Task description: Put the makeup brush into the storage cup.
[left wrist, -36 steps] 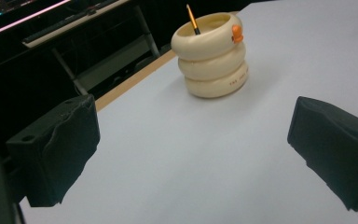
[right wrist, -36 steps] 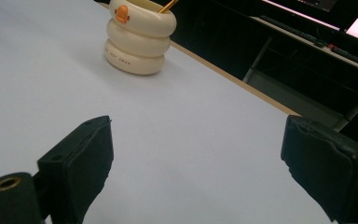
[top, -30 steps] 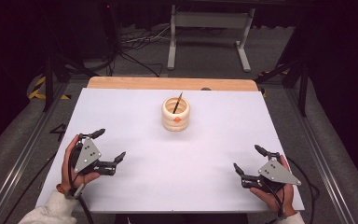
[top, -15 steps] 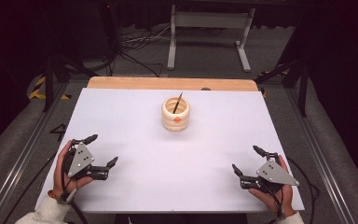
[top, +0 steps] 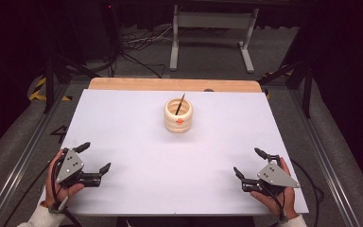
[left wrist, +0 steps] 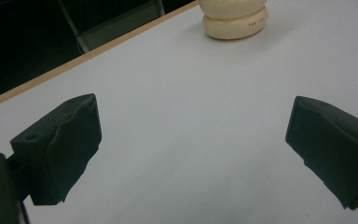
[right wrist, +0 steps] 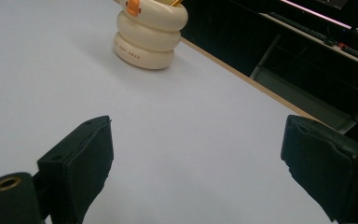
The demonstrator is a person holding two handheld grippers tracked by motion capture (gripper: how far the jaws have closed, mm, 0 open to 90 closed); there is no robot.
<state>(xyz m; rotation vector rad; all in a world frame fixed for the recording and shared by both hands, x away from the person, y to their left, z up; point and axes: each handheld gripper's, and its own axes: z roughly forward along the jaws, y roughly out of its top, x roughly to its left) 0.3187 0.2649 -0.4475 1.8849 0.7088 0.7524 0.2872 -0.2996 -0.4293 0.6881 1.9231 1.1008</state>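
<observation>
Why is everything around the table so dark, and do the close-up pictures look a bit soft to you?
High view: light falls on the white table while the floor beyond stays dim; the cream holder casts hardly any shadow. Left gripper view: the black pads of the left tongs look soft. Right gripper view: the right tongs look likewise, with a faint shadow beside the holder.

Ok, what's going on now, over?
Both hand-held grippers, left and right, open, empty. Pen holder mid-table, pen inside. Nothing in the way.
</observation>
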